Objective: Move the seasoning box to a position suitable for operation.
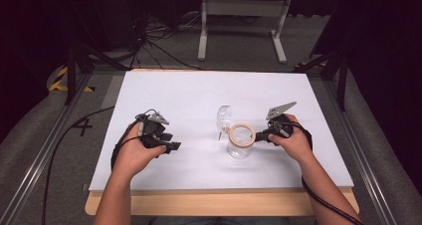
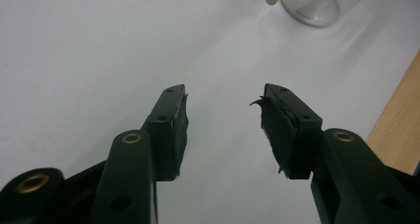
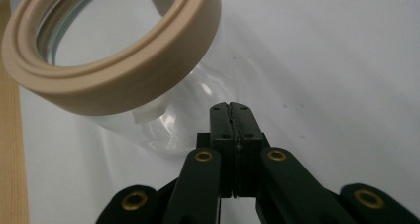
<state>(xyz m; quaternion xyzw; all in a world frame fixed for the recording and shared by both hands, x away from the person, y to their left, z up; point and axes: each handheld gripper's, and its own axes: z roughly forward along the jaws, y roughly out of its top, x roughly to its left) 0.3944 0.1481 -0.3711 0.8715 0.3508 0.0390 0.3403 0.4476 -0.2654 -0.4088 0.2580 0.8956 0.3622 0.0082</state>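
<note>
jar: clear glass jar (image 1: 240, 146) with a tan rim ring (image 1: 242, 135), upright on the white table (image 1: 164, 90), right of centre and toward my side; its glass lid (image 1: 224, 118) stands tilted just behind it.
right gripper: right gripper (image 1: 261, 134) sits at the jar's right side, jaws pressed fully together with nothing between them; in the right gripper view the tips (image 3: 231, 116) lie just below the ring, close against the glass wall (image 3: 163, 130). whether they touch it, i cannot tell.
left gripper: left gripper (image 1: 170, 147) hovers over bare table, well apart from the jar, jaws partly spread and empty (image 2: 223, 127).
step in hand: as i judge it, steadying the jar from the right while the left comes in.
method: i keep the closed tips low on the wall, push lightly, and avoid hooking the ring; glass is slick and the jar can slide or tip.
approach: i bring the left in level across the open surface, jaws wide enough for the ring.
edges: wooden front edge (image 1: 224, 200) lies near both forearms; i keep the jar off it.
open room: ample bare table to the left and behind; the lid limits room behind the jar.
</note>
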